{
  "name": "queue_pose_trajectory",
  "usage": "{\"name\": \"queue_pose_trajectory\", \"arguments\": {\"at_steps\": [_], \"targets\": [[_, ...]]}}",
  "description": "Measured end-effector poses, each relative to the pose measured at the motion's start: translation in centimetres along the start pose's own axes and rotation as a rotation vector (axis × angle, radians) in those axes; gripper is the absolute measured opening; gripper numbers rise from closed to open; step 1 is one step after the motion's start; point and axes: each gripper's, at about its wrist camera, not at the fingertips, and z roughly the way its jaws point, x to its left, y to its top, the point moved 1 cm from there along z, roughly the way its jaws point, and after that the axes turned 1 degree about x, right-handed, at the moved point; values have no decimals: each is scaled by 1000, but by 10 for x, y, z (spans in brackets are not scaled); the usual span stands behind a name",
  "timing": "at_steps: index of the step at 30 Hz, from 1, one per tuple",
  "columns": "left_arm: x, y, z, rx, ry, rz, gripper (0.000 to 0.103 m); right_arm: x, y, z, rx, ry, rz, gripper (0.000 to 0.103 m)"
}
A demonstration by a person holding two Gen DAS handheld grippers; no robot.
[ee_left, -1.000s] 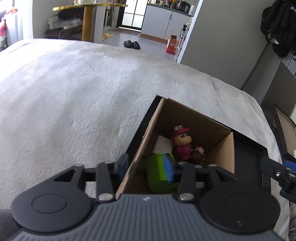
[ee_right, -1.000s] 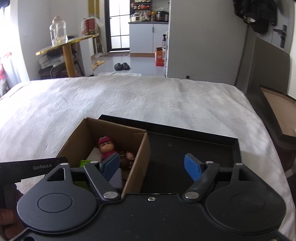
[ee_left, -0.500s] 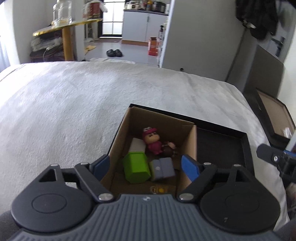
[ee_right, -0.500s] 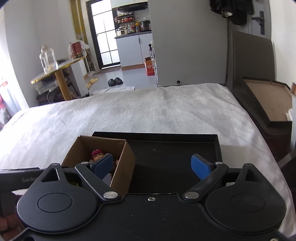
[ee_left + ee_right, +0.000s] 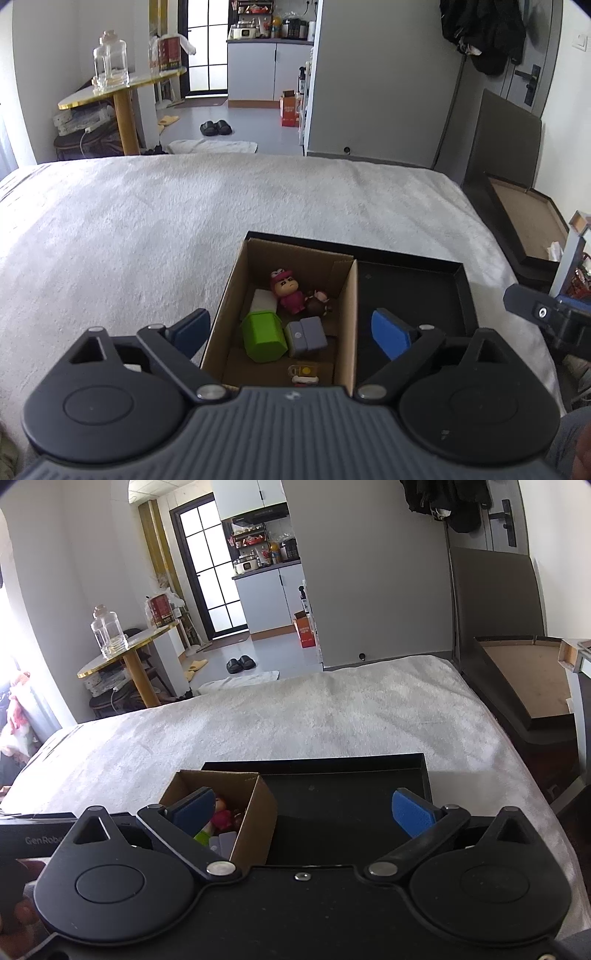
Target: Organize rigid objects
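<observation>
grippers: two; left gripper [image 5: 291, 330], right gripper [image 5: 301, 812]
left gripper state: jaws spread wide, just been opening, nothing held; blue pads straddle the cardboard box [image 5: 349, 306] from above
right gripper state: jaws at their widest, just been opening, nothing between them
boxes: one cardboard box, open top, sitting in the left end of one black tray [image 5: 463, 284]; tray lies on the white blanket [image 5: 147, 229]
items in box: six counted in left view
- green block [image 5: 264, 338]: one, on its side, long axis running near-far, near-left in box
- grey block [image 5: 306, 336]: one, touching the green block's right side
- white block [image 5: 264, 299]: one, far of green block, against left wall
- pink figure [image 5: 288, 290]: one, face up, head toward far wall
- brown figure [image 5: 317, 304]: one, just right of pink figure
- small yellow item [image 5: 304, 373]: one, near wall, what it is unclear
relative to tool: all items below and between the left pads, untouched; in the right view the box [image 5: 255, 812] sits behind the left finger [image 5: 194, 810], tray floor [image 5: 332, 801] between the pads
tray right part: bare black floor
</observation>
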Motion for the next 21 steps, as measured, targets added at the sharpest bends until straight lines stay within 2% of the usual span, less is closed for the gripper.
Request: {"name": "queue_pose_trajectory", "arguments": {"at_steps": [7, 21], "targets": [[1, -1, -25, -1, -17, 12, 99, 1, -1, -27, -19, 13, 11, 103], [17, -4, -71, -28, -63, -1, 101, 6, 4, -77, -71, -11, 33, 103]]}}
